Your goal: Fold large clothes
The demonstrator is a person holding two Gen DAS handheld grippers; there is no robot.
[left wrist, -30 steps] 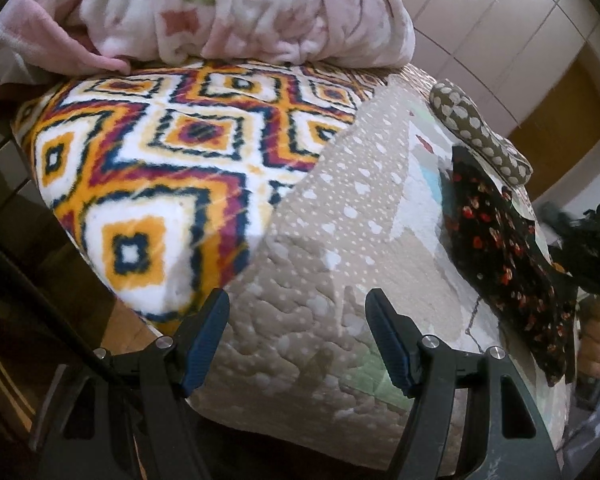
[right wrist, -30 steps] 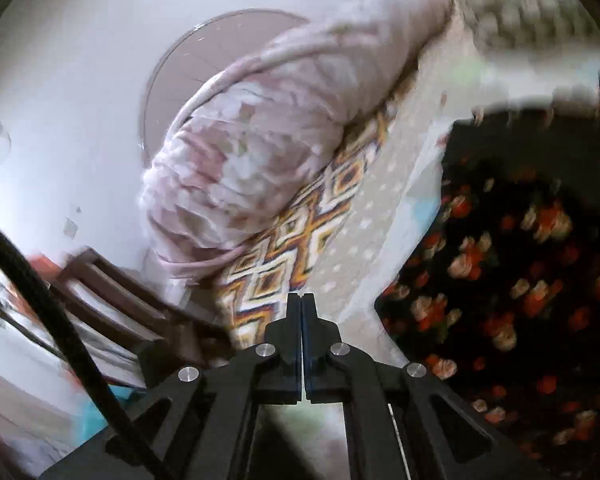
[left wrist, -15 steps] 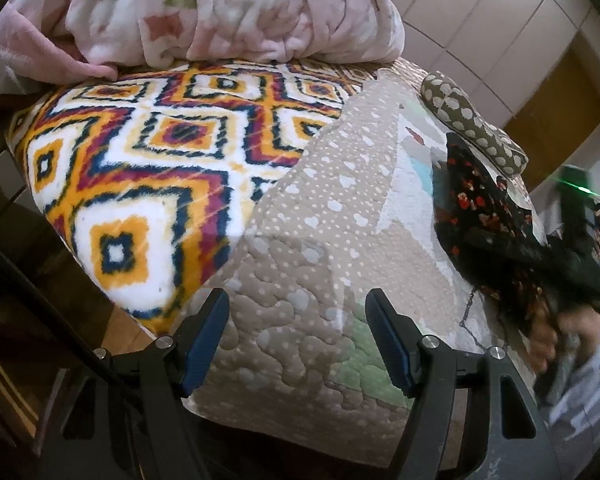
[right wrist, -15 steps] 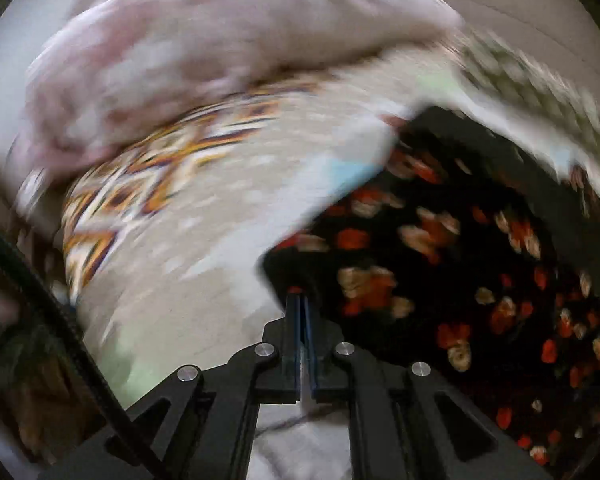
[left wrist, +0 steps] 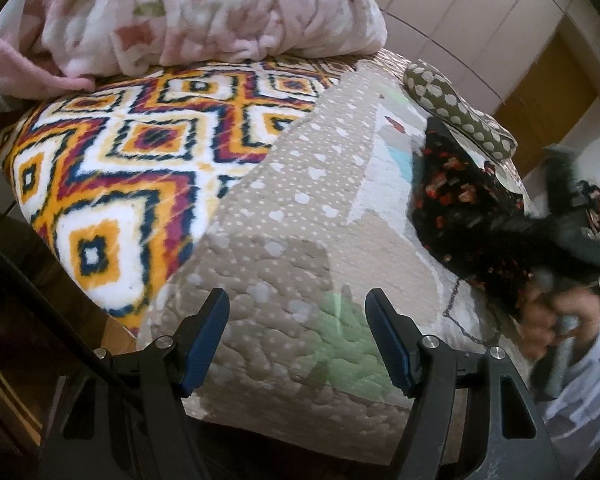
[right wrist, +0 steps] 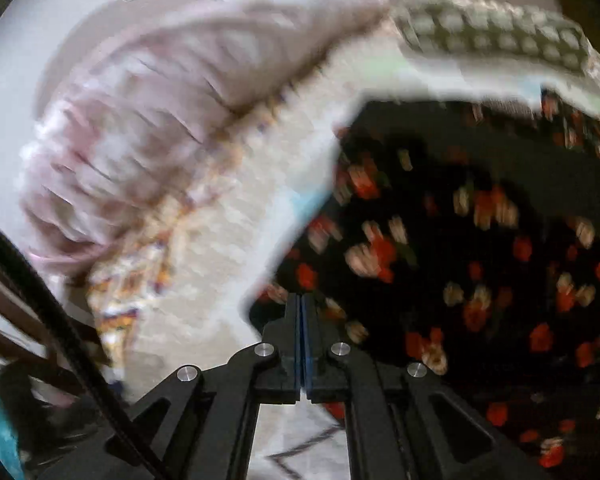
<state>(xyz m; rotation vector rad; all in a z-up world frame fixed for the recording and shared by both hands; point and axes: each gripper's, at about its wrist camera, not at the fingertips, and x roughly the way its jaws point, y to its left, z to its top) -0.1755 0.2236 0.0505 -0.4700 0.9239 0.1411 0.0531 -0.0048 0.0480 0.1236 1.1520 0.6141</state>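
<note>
A black garment with red and cream flowers lies on the beige quilted bed cover, at the right in the left wrist view. It fills the right half of the right wrist view. My left gripper is open and empty, held above the near edge of the bed. My right gripper has its jaws pressed together right at the garment's near left corner; blur hides whether cloth is pinched. It shows blurred at the far right of the left wrist view, over the garment.
A pink floral blanket is piled at the far end of the bed. A bright diamond-pattern blanket covers the left side. A dotted pillow lies beyond the garment. Dark wooden furniture stands left of the bed.
My right gripper has swung over the garment and settled at its near left corner, jaws staying together. My left gripper has hardly moved and stays open.
</note>
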